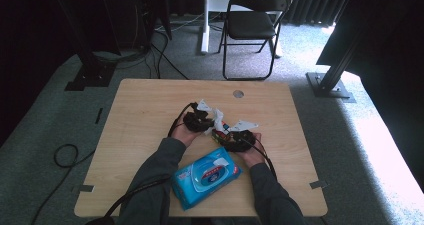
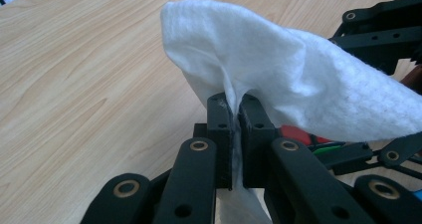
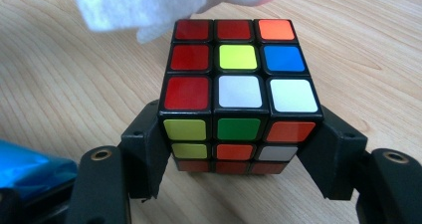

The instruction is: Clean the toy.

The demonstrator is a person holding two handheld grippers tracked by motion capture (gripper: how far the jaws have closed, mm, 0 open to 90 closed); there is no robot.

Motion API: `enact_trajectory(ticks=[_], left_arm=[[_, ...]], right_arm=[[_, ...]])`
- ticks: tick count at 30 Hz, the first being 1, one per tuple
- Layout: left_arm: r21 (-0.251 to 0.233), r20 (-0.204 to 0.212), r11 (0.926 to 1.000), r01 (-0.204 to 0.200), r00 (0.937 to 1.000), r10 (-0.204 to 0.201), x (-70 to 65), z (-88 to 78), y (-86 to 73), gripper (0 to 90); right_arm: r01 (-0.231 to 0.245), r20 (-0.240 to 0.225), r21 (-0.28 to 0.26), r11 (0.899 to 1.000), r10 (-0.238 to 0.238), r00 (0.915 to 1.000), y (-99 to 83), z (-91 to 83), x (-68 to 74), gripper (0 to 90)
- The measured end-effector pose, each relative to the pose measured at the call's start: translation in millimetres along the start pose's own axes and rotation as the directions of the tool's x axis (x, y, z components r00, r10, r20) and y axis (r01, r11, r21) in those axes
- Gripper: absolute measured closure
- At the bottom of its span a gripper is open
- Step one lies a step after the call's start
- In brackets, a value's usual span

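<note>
The wipe [image 2: 278,69] was pinched tight between the jaws of the left gripper [image 2: 234,104], bunched and draped out to the side, with a tail trailing below the pads. The puzzle cube [image 3: 239,89] was clamped at its lower sides by the right gripper [image 3: 239,154], held just above the wooden table [image 3: 59,84] near its middle, top face up and bare. In the high view, both grippers were seen close together at the table's centre, the left gripper [image 1: 197,120] beside the right gripper [image 1: 235,141], with the blue pack of wipes [image 1: 206,176] lying nearer the person. A corner of the cloth was hanging just past the cube's far edge, not pressed on it. So the fetching looked done: wipe drawn, cube secured. The rubbing itself was judged barely begun, with the faces yet to be worked over.
</note>
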State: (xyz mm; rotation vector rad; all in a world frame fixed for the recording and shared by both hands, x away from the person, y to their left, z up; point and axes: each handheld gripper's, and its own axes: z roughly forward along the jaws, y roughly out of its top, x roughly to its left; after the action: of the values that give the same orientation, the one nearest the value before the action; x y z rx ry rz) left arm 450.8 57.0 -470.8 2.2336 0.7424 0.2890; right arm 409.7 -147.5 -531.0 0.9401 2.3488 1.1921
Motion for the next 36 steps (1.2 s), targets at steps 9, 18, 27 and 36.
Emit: enact_trajectory(ticks=[9, 18, 27, 36], left_arm=[[0.013, 0.008, 0.9999, -0.009, 0.9999, 0.009, -2.4, 5.7, 0.3, 85.6], [0.015, 0.012, 0.9996, -0.024, 0.9996, 0.024, -7.8, 6.1, 1.3, 85.6], [0.018, 0.045, 0.9981, -0.058, 0.9973, 0.058, -20.5, 9.5, 4.4, 85.6], [0.006, 0.098, 0.9966, -0.082, 0.9919, 0.081, -32.4, 13.7, 7.0, 85.5]], right_arm=[[0.003, 0.0, -0.006, 1.0, -0.003, 1.0, 0.6, -0.9, 0.3, 34.4], [-0.004, 0.011, -0.011, 1.0, 0.004, 0.9999, 0.9, 0.5, 0.1, 34.4], [-0.016, 0.033, -0.014, 1.0, 0.016, 0.9993, 0.1, 0.4, -3.3, 34.4], [-0.028, 0.039, -0.015, 0.999, 0.029, 0.9988, -0.1, 1.1, -4.4, 34.4]])
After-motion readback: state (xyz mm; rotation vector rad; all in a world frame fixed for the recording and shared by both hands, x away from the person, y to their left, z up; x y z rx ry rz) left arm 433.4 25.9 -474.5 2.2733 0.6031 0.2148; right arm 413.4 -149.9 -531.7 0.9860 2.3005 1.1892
